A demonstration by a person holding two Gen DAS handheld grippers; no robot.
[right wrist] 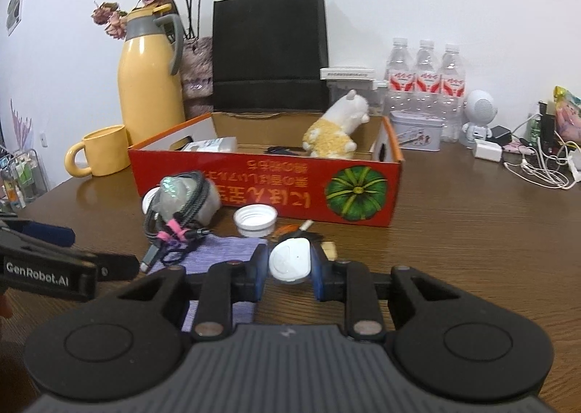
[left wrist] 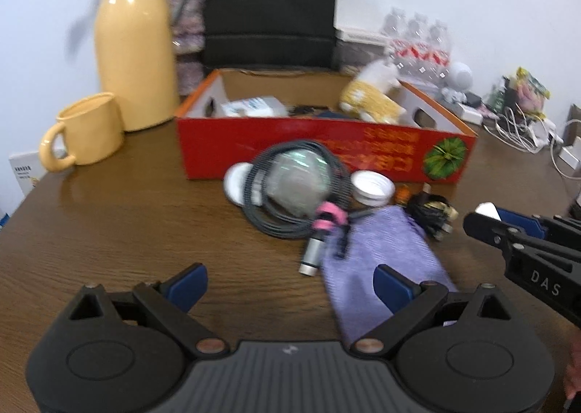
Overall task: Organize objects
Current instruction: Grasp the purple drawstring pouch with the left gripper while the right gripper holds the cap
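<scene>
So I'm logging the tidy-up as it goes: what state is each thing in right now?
Left tongs: open, empty.
Right tongs: shut on the white charger.
Red box: open-topped, plush toy inside.
Gray cable: coiled, tied with a pink strap.
White cap: loose on the table, open side up.
Purple cloth: lying flat.
Yellow jug: upright, lid closed.

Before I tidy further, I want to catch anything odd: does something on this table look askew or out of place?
The red box has its print and pumpkin picture upside down. A white cap lies loose in front of it, with no matching container in view. The plush toy leans tipped against the box's right wall.
</scene>
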